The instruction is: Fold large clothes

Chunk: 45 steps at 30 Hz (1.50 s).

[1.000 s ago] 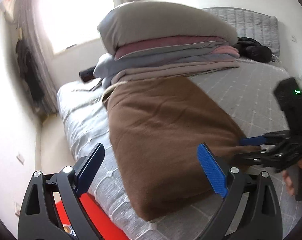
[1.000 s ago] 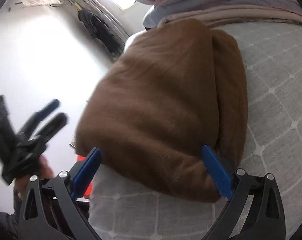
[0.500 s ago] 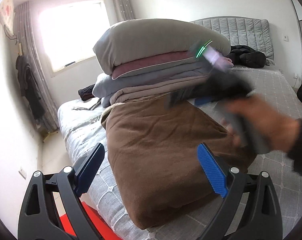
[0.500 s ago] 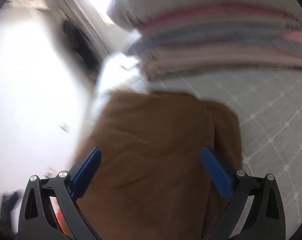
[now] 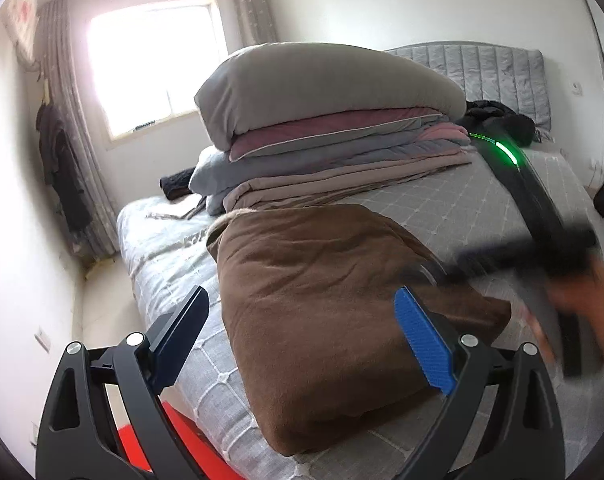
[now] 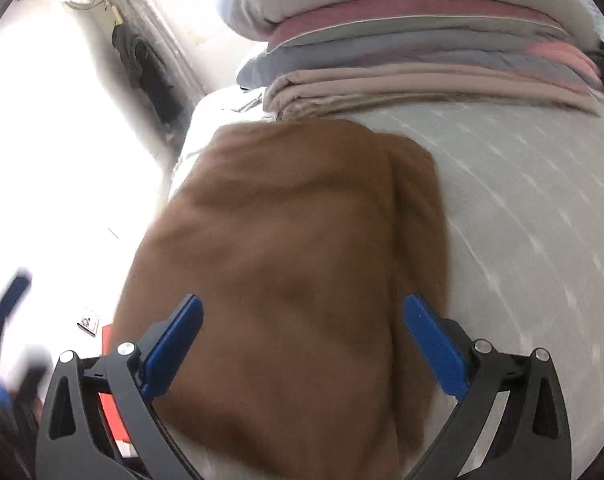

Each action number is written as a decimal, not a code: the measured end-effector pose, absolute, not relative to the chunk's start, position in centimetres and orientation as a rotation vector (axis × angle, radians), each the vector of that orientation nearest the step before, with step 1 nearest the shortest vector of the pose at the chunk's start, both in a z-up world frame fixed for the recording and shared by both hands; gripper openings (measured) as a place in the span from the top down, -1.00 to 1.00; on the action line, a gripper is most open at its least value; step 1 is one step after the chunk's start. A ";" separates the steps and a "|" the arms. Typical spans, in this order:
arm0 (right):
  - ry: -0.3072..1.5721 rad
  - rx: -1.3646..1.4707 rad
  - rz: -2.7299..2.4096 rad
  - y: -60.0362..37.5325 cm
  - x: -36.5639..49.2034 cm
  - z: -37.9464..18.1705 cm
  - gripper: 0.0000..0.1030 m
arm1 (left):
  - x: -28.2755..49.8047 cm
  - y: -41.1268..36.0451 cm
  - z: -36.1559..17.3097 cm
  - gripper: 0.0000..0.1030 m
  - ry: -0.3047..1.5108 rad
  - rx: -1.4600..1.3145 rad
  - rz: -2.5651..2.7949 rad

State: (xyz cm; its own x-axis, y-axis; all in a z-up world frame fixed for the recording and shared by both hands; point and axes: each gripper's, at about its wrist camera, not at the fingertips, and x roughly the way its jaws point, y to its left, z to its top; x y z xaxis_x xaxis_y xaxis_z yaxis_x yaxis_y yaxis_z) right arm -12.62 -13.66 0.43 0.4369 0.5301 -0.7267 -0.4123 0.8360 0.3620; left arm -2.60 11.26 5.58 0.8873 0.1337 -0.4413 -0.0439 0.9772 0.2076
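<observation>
Left wrist view puts your left tongs (image 5: pixel 302 340) wide open, gripping nothing, hovering over the near edge of the bed (image 5: pixel 474 200). The folded brown blanket (image 5: pixel 326 304) lies on the grey quilted cover directly ahead of them, filling the gap between the two blue pads and stretching away toward 12 o'clock; whether the pads touch the cloth cannot be told. At 3 o'clock, your right hand (image 5: pixel 582 304) carries the other device as a blurred dark shape with a green light, above the blanket's right edge.

Right wrist view shows your right tongs (image 6: pixel 302 344) also spread wide and holding nothing, with the same brown blanket (image 6: pixel 285 264) beneath and ahead of them, its fold line running toward 12 o'clock just inside the right pad. Beyond the blanket at 12 o'clock sits a stack of folded bedding (image 6: pixel 422 60) topped by a grey pillow (image 5: pixel 326 88). A red object (image 5: pixel 173 444) shows at 7 o'clock below the bed edge.
</observation>
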 end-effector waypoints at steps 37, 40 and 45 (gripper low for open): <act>0.884 0.137 0.540 -21.6 -30.7 0.3 -0.90 | -3.2 14.6 1.1 -0.76 0.721 -0.082 0.114; 0.901 0.087 0.510 -20.1 -29.9 0.5 -0.90 | -4.7 14.1 0.7 -0.76 0.697 -0.080 0.126; 1.135 0.017 0.427 -19.0 -26.2 -2.3 -0.90 | -4.6 13.6 0.6 -0.85 0.702 0.001 0.150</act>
State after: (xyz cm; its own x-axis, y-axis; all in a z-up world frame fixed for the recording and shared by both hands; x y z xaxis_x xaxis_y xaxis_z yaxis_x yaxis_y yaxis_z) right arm -26.24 -18.99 -2.27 0.3505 0.3385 -0.8732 -0.3214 0.9193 0.2273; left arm -4.58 13.62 0.65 0.7533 0.1379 -0.6431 -0.1370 0.9892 0.0517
